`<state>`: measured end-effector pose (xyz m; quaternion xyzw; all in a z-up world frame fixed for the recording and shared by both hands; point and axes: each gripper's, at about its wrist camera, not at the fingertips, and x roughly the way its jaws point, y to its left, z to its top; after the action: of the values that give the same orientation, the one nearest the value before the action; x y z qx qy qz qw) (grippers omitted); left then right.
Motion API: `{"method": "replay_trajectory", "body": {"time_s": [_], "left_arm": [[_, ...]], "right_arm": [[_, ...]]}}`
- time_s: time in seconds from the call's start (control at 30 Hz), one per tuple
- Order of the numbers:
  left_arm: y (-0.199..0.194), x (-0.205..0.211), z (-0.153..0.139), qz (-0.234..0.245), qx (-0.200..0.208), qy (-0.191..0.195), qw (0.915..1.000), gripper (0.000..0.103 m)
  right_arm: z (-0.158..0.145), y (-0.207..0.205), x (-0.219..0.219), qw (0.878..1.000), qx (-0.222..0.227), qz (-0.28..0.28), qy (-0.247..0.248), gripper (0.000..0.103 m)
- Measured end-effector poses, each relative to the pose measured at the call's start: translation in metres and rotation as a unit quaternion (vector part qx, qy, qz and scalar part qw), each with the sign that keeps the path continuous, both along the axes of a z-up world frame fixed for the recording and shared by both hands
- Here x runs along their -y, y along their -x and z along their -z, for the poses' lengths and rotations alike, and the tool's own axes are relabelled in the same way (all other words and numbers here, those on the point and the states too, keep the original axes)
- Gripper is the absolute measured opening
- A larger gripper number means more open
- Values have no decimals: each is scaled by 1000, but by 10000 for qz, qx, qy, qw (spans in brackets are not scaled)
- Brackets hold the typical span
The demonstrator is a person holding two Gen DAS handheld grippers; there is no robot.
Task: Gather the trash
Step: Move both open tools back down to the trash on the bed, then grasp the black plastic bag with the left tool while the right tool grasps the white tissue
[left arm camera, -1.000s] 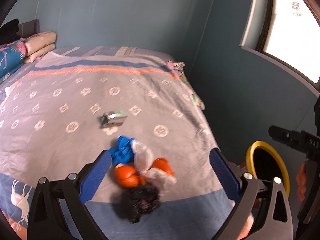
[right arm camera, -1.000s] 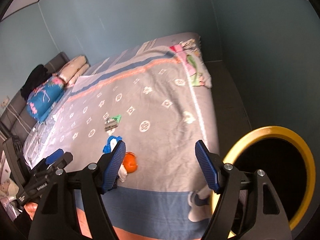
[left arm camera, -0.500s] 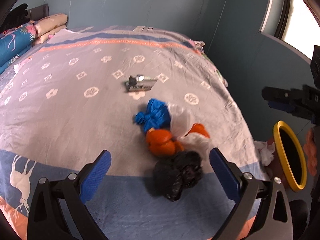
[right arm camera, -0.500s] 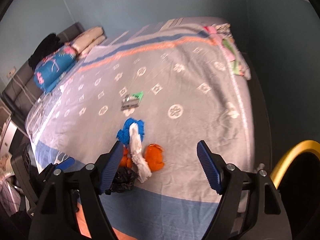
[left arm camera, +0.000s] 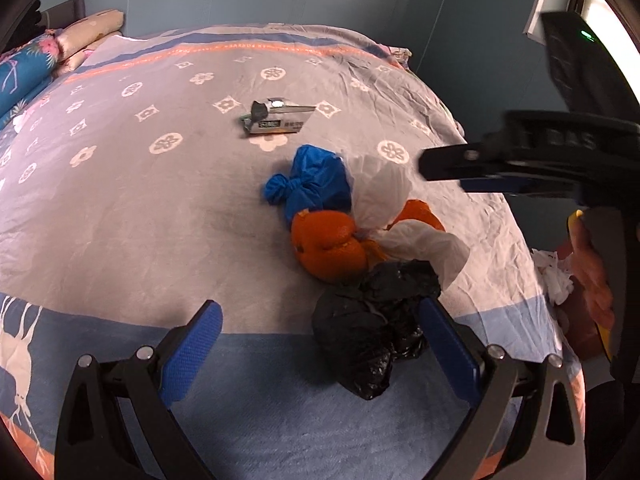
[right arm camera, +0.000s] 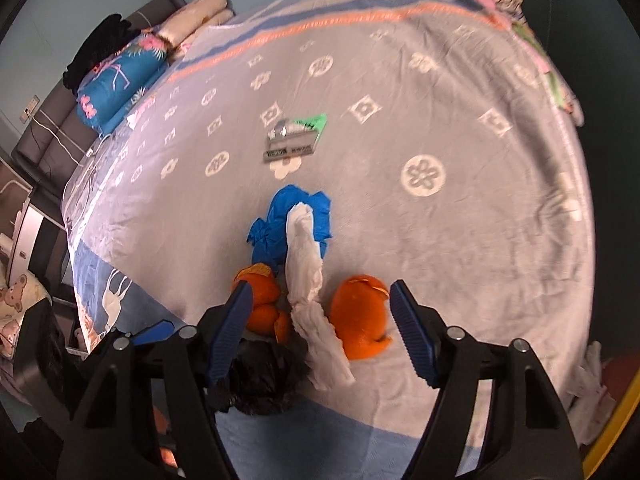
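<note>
A heap of trash lies on the bed near its foot edge: a crumpled black bag, orange peel, a white bag and a knotted blue bag. A flat silver wrapper lies further up. My left gripper is open, its right finger beside the black bag. My right gripper is open above the white bag and orange peel; the black bag sits by its left finger. The blue bag and wrapper lie beyond.
The bed has a grey patterned cover with a blue band at the foot. Pillows are stacked at the head. A yellow-rimmed bin stands off the bed's right corner, with white tissue beside it. The right gripper shows at the left wrist view's right edge.
Both grippers have come down and closer to the trash heap. The right gripper swung left from the bin to over the heap. Both stay open.
</note>
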<state>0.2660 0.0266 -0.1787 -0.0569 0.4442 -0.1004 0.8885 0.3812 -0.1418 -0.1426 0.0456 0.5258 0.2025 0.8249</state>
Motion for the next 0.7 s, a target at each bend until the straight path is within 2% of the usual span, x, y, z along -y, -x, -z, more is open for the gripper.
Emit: {"method": "replay_trajectory", "body": {"time_s": [0.33,0.57,0.63,0.7], "left_arm": [[-9,7,8,196,-56,53,9998,92],[-6,18,10,501,-72,43,9987,62],[-4,21,9,573,-53,26,9983,54],[0,26,8,687,5,-27,9976,44]], "right_arm": [[29,-23,-19,9992,-286,-260,68,57],[37,-29,-29,9986,-281,-387,211,42],[39,-30,-30,9986,-278,-375,258,31],[40,-29,-31,9985,-232,-375,338,24]]}}
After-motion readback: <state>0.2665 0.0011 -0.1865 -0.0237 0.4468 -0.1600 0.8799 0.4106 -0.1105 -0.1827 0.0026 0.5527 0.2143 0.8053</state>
